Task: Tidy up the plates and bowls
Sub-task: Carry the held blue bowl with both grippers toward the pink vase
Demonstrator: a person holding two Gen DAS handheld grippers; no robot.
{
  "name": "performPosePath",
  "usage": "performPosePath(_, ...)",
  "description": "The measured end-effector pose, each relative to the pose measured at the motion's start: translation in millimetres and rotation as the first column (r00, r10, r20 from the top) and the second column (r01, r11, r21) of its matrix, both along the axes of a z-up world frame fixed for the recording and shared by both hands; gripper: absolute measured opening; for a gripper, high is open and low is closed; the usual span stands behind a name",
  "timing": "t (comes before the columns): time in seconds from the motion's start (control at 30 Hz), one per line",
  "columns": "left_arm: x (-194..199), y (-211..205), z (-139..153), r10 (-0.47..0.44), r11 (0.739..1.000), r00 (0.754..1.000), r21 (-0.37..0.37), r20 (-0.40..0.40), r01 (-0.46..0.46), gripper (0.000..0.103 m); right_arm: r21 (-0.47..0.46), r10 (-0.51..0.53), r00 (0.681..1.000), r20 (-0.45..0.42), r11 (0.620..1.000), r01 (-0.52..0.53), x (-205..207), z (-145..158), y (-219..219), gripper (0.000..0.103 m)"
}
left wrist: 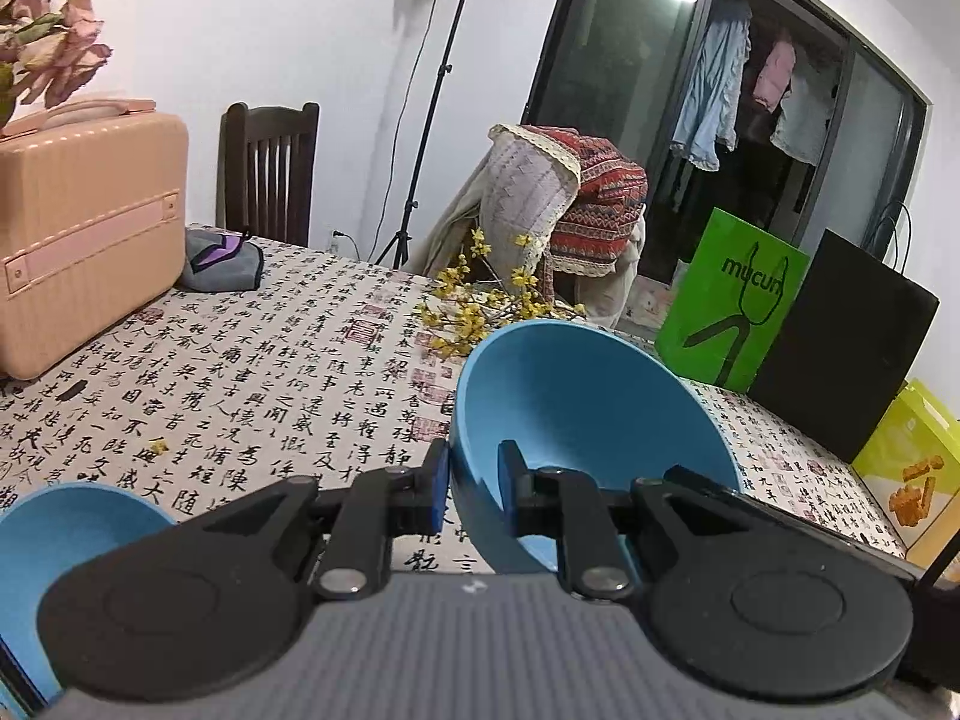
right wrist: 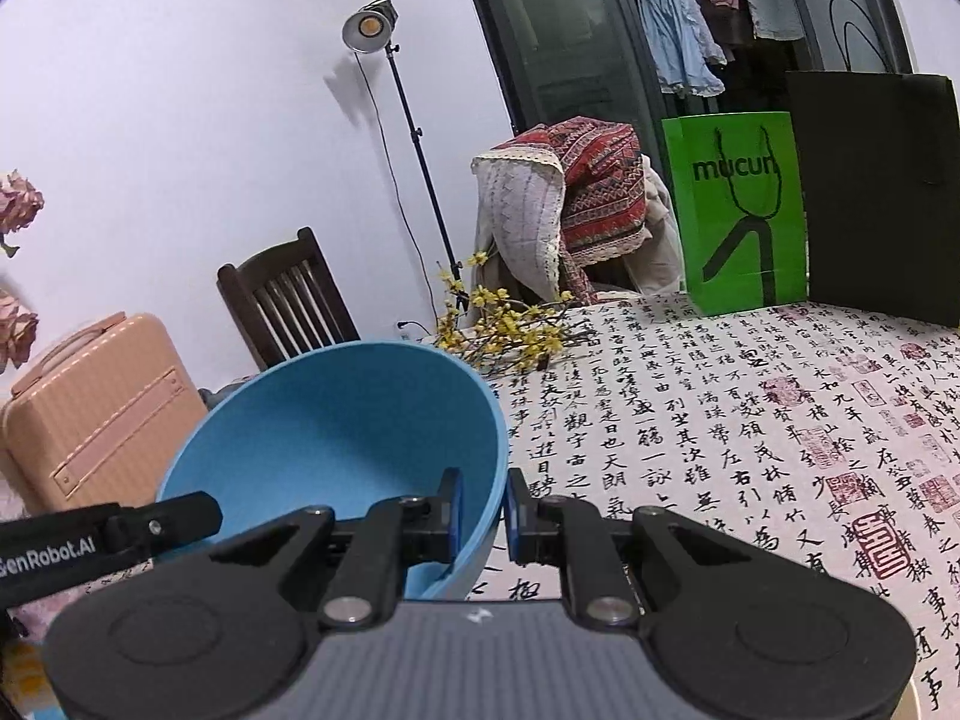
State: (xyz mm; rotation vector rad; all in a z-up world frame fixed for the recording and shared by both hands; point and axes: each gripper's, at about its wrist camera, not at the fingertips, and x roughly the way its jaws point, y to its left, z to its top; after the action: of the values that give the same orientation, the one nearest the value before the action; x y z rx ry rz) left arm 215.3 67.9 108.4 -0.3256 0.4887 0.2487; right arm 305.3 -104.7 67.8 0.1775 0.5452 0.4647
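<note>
- Our left gripper [left wrist: 474, 483] is clamped on the rim of a blue bowl [left wrist: 576, 396], one pad outside the wall and one inside, and the bowl hangs tilted above the table [left wrist: 252, 372].
- Our right gripper [right wrist: 483, 507] pinches the right-hand rim of what looks like the same blue bowl [right wrist: 336, 420] — we cannot be sure it is the same one.
- A second blue bowl [left wrist: 78, 525] sits low at the left of the left wrist view, cut off by the gripper body.
- The table wears a cloth printed with black calligraphy and red seals.
- Beyond the bowl lies a spray of yellow flowers [left wrist: 474, 306], closest in the way.
- A peach suitcase [left wrist: 84, 228] stands on the table's left side, a grey pouch [left wrist: 222, 261] just beside it.
- A green paper bag [right wrist: 741, 210] and a black bag [right wrist: 876, 192] stand together at the far edge; a yellow box [left wrist: 912, 468] is cropped at the frame edge.
- Behind the table: a dark wooden chair [left wrist: 270, 168], a chair draped in patterned cloth [left wrist: 570, 204], a lamp on a stand [right wrist: 372, 30].
- A black arm lettered "enRobot.AI" [right wrist: 90, 546] crosses the right wrist view's lower left — partly cut off.
</note>
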Motion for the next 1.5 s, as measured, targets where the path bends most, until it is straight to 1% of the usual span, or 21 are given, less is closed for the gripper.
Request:
performPosePath(0.87, -37, 44, 6, 0.073, 0.997, 0.997, -0.026, 0.033, -0.072, 0.017, -0.001, 0.078, 0.997, 0.01, 0.997, -0.078, -23, 9, 48, 0.014)
performPosePath(1.5, -79, 73, 8, 0.119, 0.992, 0.99, -0.05, 0.077, -0.116, 0.017, 0.016, 0.138, 0.99, 0.027, 0.99, -0.138, -48, 17, 80, 0.014)
